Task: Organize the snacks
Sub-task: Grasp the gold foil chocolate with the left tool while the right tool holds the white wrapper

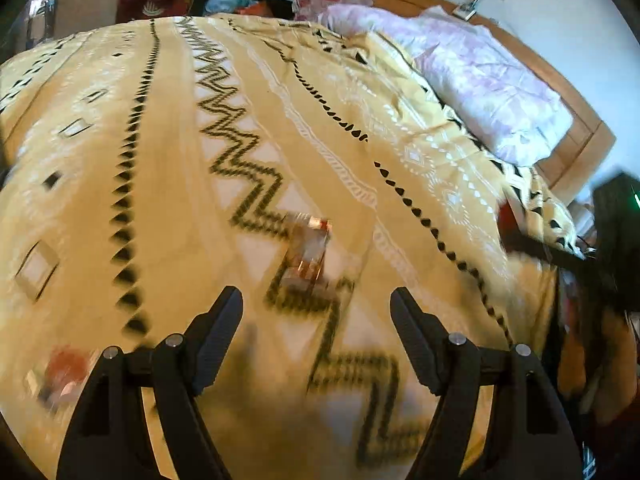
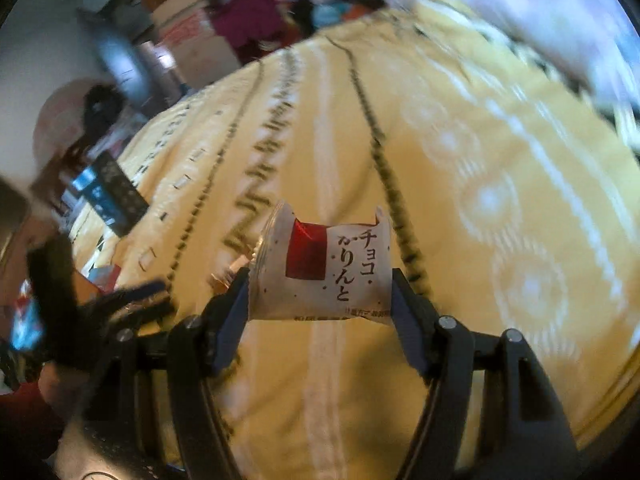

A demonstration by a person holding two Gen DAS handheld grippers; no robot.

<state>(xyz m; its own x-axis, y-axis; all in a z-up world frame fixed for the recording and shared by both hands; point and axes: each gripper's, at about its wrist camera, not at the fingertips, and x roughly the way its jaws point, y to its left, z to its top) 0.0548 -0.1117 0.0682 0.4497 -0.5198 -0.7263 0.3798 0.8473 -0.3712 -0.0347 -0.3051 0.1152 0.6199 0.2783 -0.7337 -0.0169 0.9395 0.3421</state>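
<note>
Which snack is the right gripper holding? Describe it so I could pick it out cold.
On the yellow patterned bedspread, the right gripper is shut on a white packet. It has a red square and black Japanese lettering, unlike the clear brownish wrapper lying loose on the bed.

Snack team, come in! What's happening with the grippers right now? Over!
Right gripper shut on white snack packet, lifted over bedspread. Left gripper open, empty. Small wrapped snack lying ahead. Nothing blocking.

A: Bedspread (image 1: 168,184) surface?
B: Woven cloth, matt, softly creased.
A: Snack packet (image 2: 324,268)?
B: Glossy film wrapper with a shiny red panel.
A: Gripper fingers (image 1: 218,336)?
B: Matt black plastic, ribbed pads, bright metal pins.
A: Headboard (image 1: 576,116)?
B: Smooth wood.
</note>
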